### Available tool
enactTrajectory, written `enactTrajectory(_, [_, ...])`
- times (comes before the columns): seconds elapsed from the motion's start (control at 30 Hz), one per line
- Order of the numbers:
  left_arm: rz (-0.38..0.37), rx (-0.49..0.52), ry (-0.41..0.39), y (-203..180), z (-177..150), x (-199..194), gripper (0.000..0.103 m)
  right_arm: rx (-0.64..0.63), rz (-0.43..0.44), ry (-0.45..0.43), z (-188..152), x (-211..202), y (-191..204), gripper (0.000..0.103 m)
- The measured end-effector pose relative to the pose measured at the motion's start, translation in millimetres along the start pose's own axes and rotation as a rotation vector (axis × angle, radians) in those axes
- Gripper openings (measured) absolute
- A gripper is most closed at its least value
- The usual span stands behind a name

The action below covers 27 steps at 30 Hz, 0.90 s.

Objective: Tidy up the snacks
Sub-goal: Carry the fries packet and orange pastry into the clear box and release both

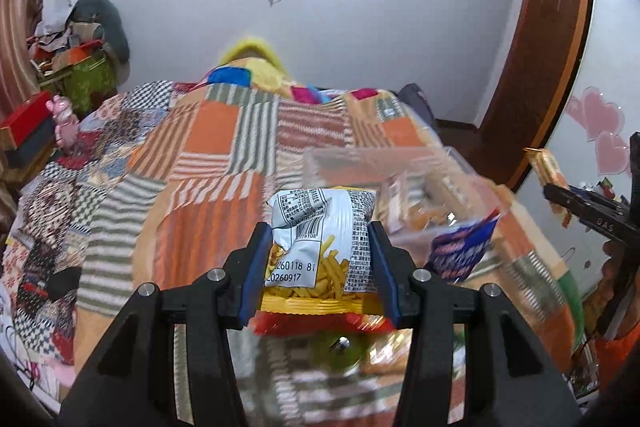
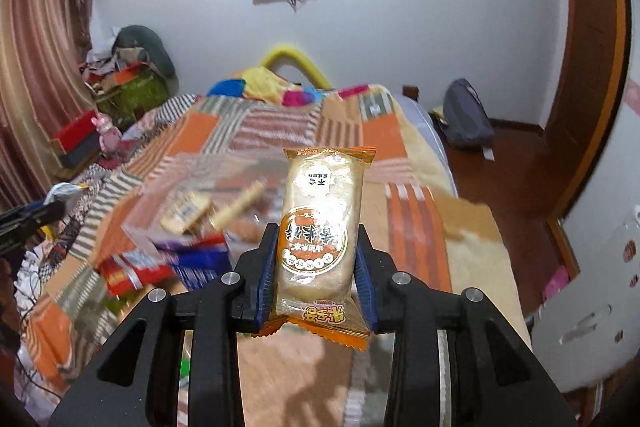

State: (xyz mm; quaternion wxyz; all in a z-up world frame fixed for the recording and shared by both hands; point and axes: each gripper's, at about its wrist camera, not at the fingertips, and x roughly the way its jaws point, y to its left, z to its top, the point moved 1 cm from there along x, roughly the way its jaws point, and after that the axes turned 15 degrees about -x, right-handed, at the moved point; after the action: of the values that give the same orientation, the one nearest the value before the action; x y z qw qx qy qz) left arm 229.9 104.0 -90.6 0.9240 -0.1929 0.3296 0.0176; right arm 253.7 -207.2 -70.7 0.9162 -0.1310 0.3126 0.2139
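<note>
Left gripper (image 1: 320, 267) was clamped on a fries bag (image 1: 320, 239); right gripper (image 2: 316, 275) was pinching a rice cake pack (image 2: 320, 223). Both sat above the bed (image 1: 208, 147). My read: carry both level to the clear bin (image 1: 400, 163) at 1 o'clock from the left gripper, release one at a time. Loose snacks (image 2: 160, 263) crowded the bin's near side at 10 o'clock from the right gripper; bed edge (image 2: 460, 219) at 2 o'clock.
</note>
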Motion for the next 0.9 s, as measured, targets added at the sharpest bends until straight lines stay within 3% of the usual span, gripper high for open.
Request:
enactTrajectory(0.3, [-0.045, -0.003, 0.018, -32, 27, 45, 0.048, -0.044, 0.04, -0.027, 28, 34, 14, 0.032])
enactTrajectory(0.6, [-0.028, -0.008, 0.102, -42, 26, 106, 0.048, -0.041, 0.125, 0.076, 27, 99, 17, 0.032])
enactTrajectory(0.9, [-0.006, 0.001, 0.148, -46, 19, 142, 0.048, -0.037, 0.169, 0.139, 19, 120, 15, 0.032])
